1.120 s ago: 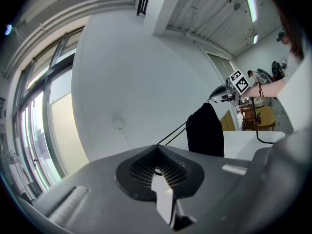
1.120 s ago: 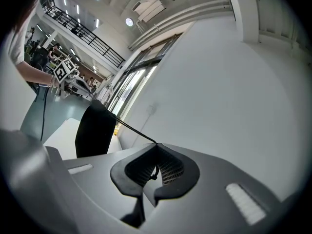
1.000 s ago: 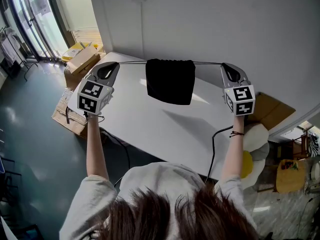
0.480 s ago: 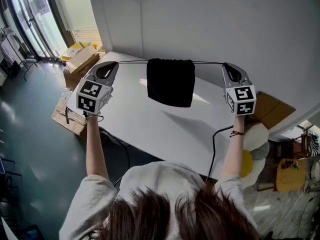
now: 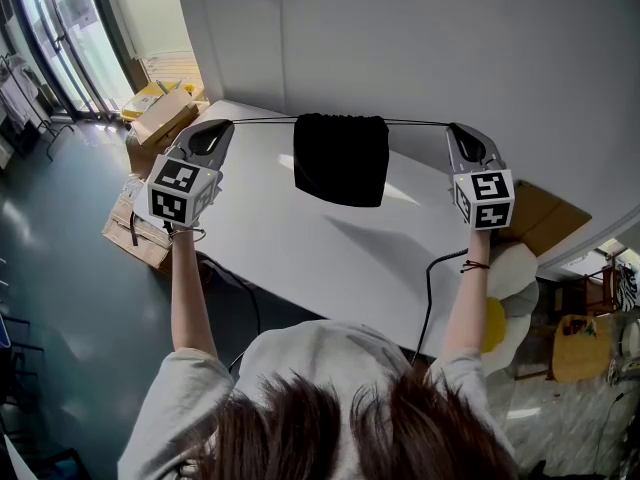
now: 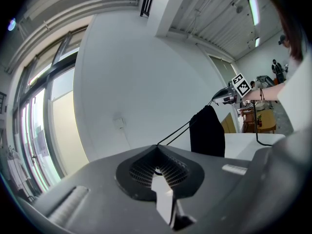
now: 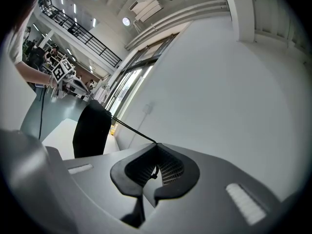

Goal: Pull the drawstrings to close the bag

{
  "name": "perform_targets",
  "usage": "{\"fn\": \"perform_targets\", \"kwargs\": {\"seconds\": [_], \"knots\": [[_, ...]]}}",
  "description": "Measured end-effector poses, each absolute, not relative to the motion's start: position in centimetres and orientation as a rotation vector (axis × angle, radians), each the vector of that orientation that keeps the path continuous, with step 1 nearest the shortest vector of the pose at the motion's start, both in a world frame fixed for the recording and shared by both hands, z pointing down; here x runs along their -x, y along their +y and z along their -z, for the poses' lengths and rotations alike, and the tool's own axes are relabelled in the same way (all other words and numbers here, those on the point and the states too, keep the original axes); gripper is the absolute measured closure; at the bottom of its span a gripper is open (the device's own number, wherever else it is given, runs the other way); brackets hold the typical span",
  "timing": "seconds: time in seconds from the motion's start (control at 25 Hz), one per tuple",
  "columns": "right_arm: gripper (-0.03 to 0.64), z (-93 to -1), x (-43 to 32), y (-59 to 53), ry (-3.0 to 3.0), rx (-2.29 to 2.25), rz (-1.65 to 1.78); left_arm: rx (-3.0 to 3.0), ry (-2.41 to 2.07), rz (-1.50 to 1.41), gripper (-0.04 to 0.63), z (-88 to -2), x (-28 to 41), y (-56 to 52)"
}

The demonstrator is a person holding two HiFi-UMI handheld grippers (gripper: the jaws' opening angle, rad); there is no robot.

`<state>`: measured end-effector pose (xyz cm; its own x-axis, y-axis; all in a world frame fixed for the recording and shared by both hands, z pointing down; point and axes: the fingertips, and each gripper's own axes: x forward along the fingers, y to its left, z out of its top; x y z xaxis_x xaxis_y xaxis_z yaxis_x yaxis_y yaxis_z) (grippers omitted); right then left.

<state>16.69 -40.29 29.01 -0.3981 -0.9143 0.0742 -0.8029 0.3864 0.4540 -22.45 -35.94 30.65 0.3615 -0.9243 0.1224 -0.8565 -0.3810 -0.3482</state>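
Black fabric drawstring bag (image 5: 341, 158) hangs in the upper middle of the head view, over the white tabletop (image 5: 300, 253), its mouth bunched into tight gathers. At the upper left, the left gripper (image 5: 226, 124) has its jaws pinched fully together on the thin black left drawstring (image 5: 262, 121). At the upper right, the right gripper (image 5: 453, 127) is clamped the same way on the thin black right drawstring (image 5: 418, 123). Both cords run taut and nearly straight from the jaw tips to the bag's gathered top.

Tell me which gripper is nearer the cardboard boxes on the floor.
Left. The left gripper is beside the cardboard boxes; the right gripper is beyond the black bag.
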Motion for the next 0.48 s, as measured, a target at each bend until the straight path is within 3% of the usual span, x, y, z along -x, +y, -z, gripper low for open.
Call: {"fn": "perform_targets", "kwargs": {"seconds": [0.48], "knots": [[0.603,-28.63,-16.57,-40.36,-2.321,-1.51,0.541,2.401,1.604,0.418,0.595,-30.6,22.73,-36.17]]}}
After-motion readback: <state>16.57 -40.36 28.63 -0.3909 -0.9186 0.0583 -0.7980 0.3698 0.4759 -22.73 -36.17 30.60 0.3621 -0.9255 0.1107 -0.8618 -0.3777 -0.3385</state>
